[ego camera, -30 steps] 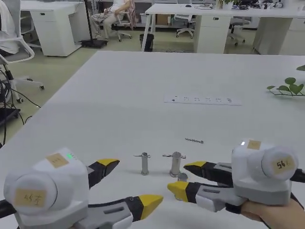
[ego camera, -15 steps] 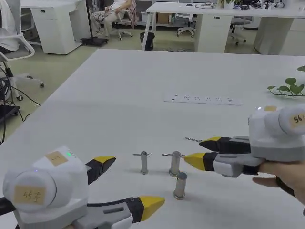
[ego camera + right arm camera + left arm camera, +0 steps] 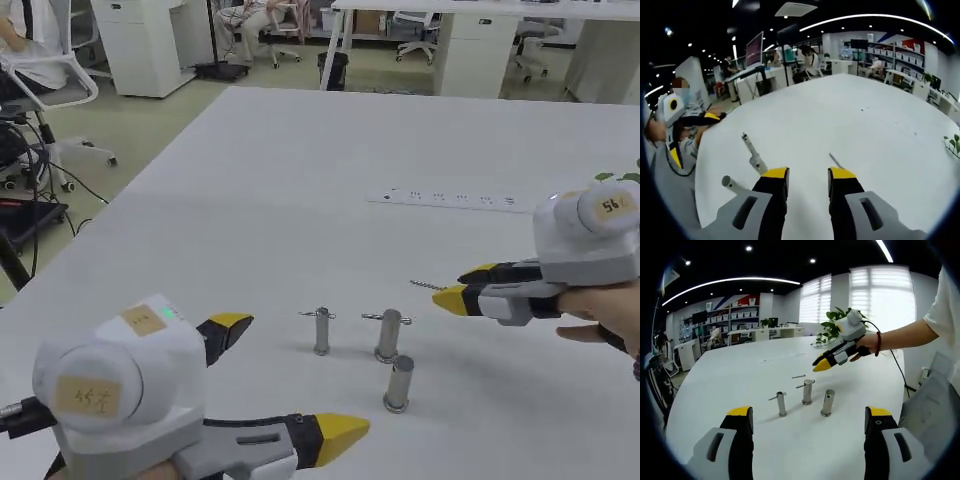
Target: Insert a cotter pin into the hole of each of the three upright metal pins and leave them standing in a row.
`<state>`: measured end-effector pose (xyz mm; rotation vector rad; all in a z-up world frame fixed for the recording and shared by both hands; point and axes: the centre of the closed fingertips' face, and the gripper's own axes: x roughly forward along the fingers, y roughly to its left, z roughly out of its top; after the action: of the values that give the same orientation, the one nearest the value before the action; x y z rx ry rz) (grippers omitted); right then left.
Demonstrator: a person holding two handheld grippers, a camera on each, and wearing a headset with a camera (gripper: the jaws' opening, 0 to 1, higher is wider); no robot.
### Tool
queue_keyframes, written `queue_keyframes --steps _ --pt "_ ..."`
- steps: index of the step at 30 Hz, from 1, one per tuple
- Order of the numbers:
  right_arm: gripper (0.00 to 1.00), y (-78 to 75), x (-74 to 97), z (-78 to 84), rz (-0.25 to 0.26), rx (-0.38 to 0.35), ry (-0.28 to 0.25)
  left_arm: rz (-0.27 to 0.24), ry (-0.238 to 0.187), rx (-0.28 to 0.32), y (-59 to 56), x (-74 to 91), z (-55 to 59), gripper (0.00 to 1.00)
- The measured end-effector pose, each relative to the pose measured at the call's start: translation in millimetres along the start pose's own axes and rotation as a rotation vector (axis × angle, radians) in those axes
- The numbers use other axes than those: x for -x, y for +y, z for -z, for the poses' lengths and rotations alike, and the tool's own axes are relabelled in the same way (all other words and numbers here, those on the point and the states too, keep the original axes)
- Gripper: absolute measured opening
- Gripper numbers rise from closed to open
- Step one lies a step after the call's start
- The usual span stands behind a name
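Change: the right gripper (image 3: pixel 462 284) has come off the bare grey steel upright pin (image 3: pixel 398 383), which a second ago sat between its yellow tips. It has swung out toward the loose thin metal cotter pin (image 3: pixel 425 287) lying flat on the white table (image 3: pixel 250 190). That cotter pin now lies just ahead of the right fingertips, not touching as far as I can tell. In the right gripper view it sits just past one jaw's tip, slightly off the gap. The right jaws are drawn close with a narrow slit between them and nothing clamped. The left gripper (image 3: pixel 288 378) has barely shifted, its jaws spread wide and empty (the head view has drifted, so that's the camera, not the parts). The bare pin stands released, ahead of the left gripper's gap and well apart from the right tips. Just beyond it stand one cottered steel pin (image 3: pixel 321 331) and a second cottered steel pin (image 3: pixel 388 336), each with a wire through its head. Judgement: two of three are done and the last cotter is being fetched. The bare pin stands out of line with the pair, so it likely needs nudging into the row afterwards.
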<state>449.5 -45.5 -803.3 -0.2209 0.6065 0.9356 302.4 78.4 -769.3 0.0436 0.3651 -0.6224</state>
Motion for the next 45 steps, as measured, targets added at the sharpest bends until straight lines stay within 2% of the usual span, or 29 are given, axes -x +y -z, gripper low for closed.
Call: queue_keyframes --steps 6,10,20,28,33,45 --pt "0.28 -23.1 -17.5 11.0 0.030 0.006 0.071 -0.001 0.008 0.001 0.8 -0.1 2.5 0.97" --pt "0.24 -31.7 -26.0 13.1 0.036 0.014 0.089 0.002 0.009 0.004 0.4 -0.8 3.4 0.99" --pt "0.22 -48.4 -45.7 17.7 0.034 0.020 0.143 -0.004 0.010 0.015 2.7 0.0 4.8 0.99" --pt "0.17 -53.0 -54.6 25.9 0.020 0.042 0.186 -0.007 0.012 0.020 4.5 -0.2 5.4 0.95" --pt "0.15 -54.5 -55.8 25.5 0.022 0.044 0.184 -0.008 0.015 0.019 4.5 -0.2 6.1 0.94" --pt "0.12 -50.0 -54.8 29.1 0.011 0.178 0.273 -0.004 0.026 0.017 2.9 -0.7 7.8 0.91"
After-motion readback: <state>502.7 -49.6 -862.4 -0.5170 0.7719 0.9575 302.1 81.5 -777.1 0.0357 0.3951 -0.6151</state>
